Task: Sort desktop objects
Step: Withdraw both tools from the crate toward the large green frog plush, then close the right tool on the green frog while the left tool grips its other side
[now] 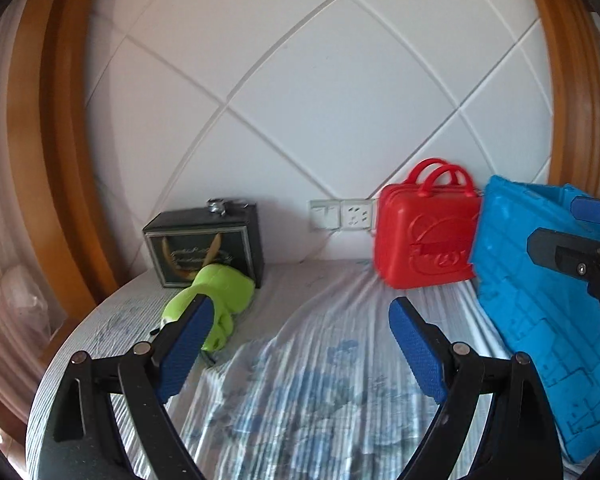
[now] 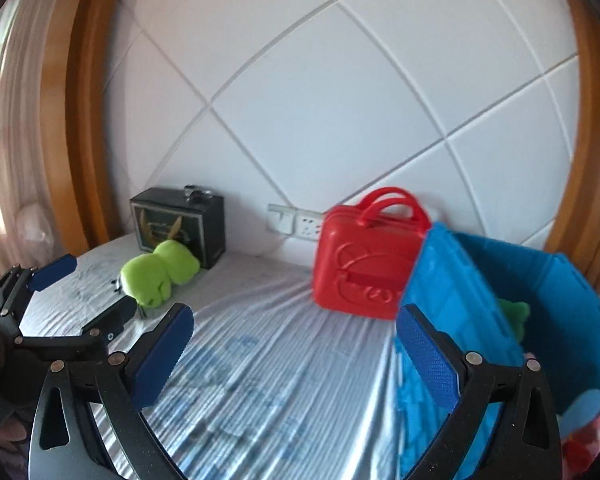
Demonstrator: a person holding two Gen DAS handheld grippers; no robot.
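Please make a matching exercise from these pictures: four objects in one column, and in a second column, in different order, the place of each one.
Objects:
1. green plush toy
2. red case
3. blue bin
4. black box

Places:
A. at the right edge, open top
B. at the wall, far left
C. lying just in front of the black box
D. upright at the wall, beside the wall sockets

Pairs: 1-C, 2-D, 3-A, 4-B
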